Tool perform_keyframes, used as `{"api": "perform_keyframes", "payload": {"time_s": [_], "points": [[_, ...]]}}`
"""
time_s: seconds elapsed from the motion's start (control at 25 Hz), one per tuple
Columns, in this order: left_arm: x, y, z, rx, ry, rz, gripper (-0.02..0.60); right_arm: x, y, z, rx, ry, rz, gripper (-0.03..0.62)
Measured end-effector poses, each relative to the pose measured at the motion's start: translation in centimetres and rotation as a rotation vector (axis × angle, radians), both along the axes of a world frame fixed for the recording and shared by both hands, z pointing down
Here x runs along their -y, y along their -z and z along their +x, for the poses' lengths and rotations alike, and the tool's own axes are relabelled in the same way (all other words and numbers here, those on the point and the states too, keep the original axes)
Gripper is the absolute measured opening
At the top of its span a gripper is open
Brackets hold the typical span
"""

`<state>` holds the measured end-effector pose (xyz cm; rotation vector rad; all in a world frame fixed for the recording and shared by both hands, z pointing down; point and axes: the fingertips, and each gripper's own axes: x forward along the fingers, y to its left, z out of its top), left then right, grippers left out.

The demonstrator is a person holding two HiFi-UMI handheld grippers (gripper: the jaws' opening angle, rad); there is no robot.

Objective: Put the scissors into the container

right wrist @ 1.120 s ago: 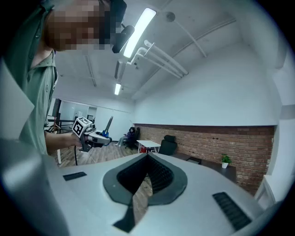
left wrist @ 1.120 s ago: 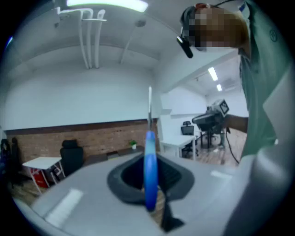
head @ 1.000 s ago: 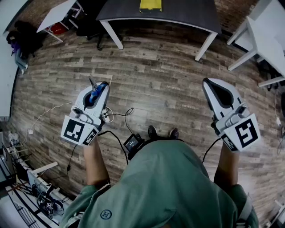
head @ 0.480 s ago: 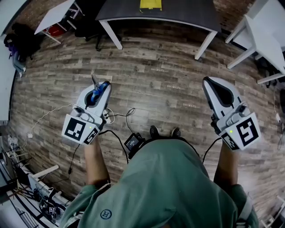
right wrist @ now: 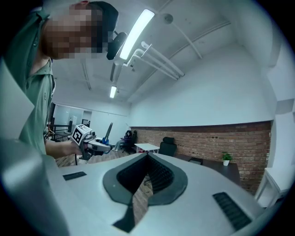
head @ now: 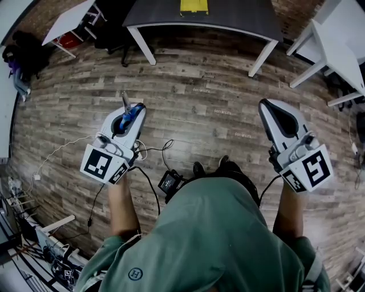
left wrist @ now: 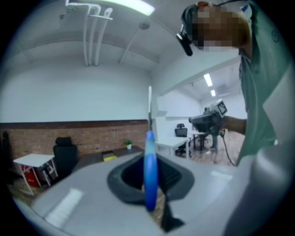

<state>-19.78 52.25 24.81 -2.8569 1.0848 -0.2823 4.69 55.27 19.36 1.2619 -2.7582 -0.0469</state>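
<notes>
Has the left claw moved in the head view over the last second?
Yes, a little: the left claw, shut on the scissors, has drifted up-frame toward the white leg of the dark table.

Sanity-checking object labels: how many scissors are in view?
1. The scissors are clamped in the left gripper, blue handle between its jaws, blade sticking out past the tips. The right gripper is shut and empty. More could lie outside the frames.
</notes>
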Motion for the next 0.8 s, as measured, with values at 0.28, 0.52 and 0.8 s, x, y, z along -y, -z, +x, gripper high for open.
{"api": "perform_keyframes", "payload": {"time_s": [0.28, 0.52, 0.8], "points": [[1.7, -0.5, 0.3, -0.002, 0.004, -0.016, 0.021, 1.9, -0.2, 0.2, -0.002, 0.009, -0.009, 0.005], [4.0, -0.8, 1.1, 0.008, 0.011, -0.032, 0.021, 5.1, -0.5, 0.6, 0.012, 0.029, -0.014, 0.005], [8.1, -0.8, 3.4, 0.024, 0.023, -0.045, 0.021, 9.5, -1.1, 2.2, 0.027, 0.066, -0.028, 0.005]]}}
